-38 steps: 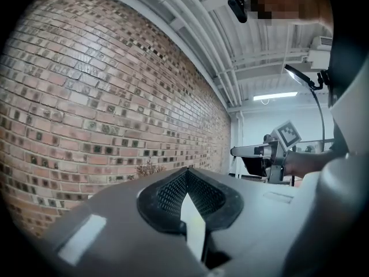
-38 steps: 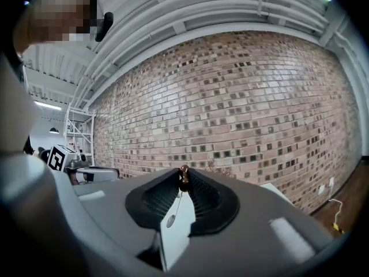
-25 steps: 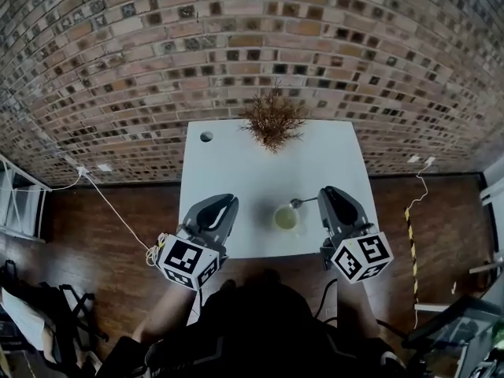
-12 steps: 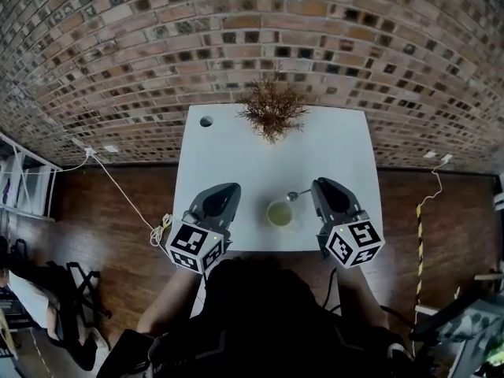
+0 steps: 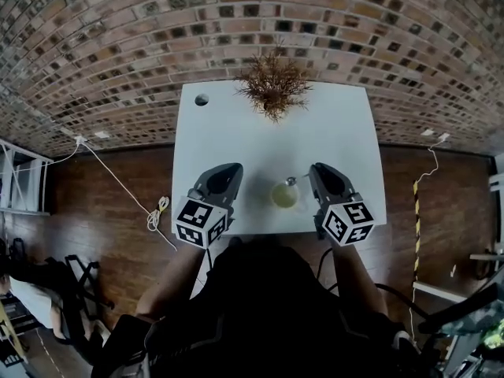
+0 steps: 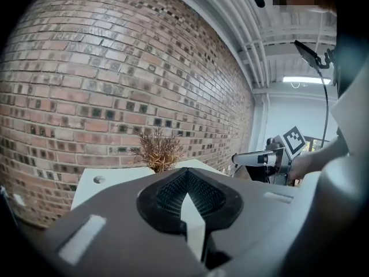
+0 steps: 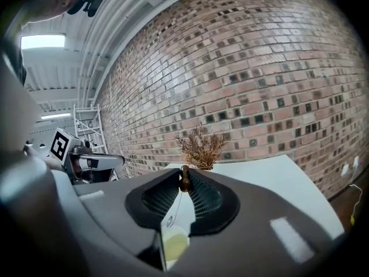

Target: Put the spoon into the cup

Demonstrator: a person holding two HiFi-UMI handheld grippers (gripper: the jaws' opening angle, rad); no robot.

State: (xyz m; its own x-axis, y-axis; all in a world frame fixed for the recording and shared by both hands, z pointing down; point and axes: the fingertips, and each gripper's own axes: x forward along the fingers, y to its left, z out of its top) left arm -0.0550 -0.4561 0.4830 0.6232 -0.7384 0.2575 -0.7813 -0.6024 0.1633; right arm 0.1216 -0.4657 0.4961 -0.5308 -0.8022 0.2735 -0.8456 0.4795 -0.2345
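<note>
A pale green cup (image 5: 284, 194) stands on the white table (image 5: 335, 128) near its front edge, between my two grippers. My right gripper (image 5: 313, 170) is shut on the spoon (image 5: 292, 182), whose bowl hangs just past the cup's far right rim. In the right gripper view the spoon's brown handle end (image 7: 185, 179) is pinched at the jaw tips (image 7: 185, 175), its bowl hanging down over the cup (image 7: 174, 244). My left gripper (image 5: 235, 168) sits left of the cup, its jaws (image 6: 187, 172) shut with nothing between them.
A dried brown plant (image 5: 273, 90) stands at the table's far edge, with a round hole (image 5: 201, 99) at the far left corner. A brick wall rises behind. A white cable (image 5: 157, 211) lies on the wooden floor to the left.
Both grippers have sunk lower toward the table beside the cup. The spoon has stayed in the right gripper, its bowl close by the cup's rim.
</note>
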